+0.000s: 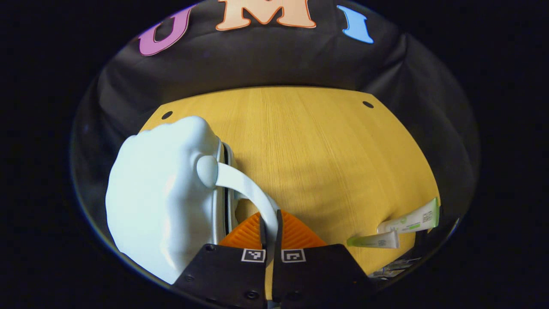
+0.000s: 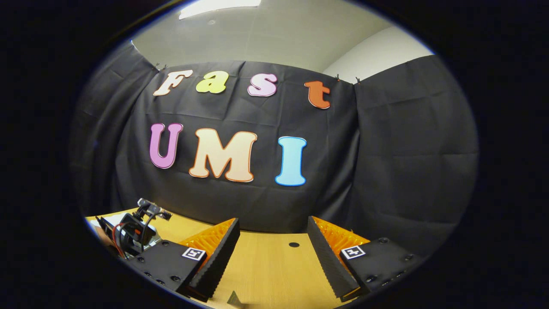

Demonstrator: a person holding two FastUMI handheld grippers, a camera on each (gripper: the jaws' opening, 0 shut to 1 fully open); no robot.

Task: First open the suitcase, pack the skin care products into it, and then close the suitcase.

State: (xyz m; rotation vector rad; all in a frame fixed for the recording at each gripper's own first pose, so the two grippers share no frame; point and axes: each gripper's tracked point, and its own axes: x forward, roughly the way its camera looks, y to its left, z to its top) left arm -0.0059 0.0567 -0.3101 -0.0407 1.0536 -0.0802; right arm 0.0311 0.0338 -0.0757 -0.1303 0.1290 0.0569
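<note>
- A wooden table [image 1: 326, 146] spans the left gripper view, ringed by the booth's black cloth wall [image 2: 386, 171].
- The pale blue suitcase [image 1: 158, 197] stands on the table's left side, lid closed; its near end is cut off at the view's edge.
- The left gripper [image 1: 270, 227] has its fingers pinched together on the suitcase's curved handle [image 1: 244, 184].
- The right gripper [image 2: 272, 257] is raised over the table, fingers spread wide with nothing between them.
- Two skin care tubes [image 1: 407, 223] lie near the table's right edge, well apart from the suitcase; their labels are too small to make out.
</note>
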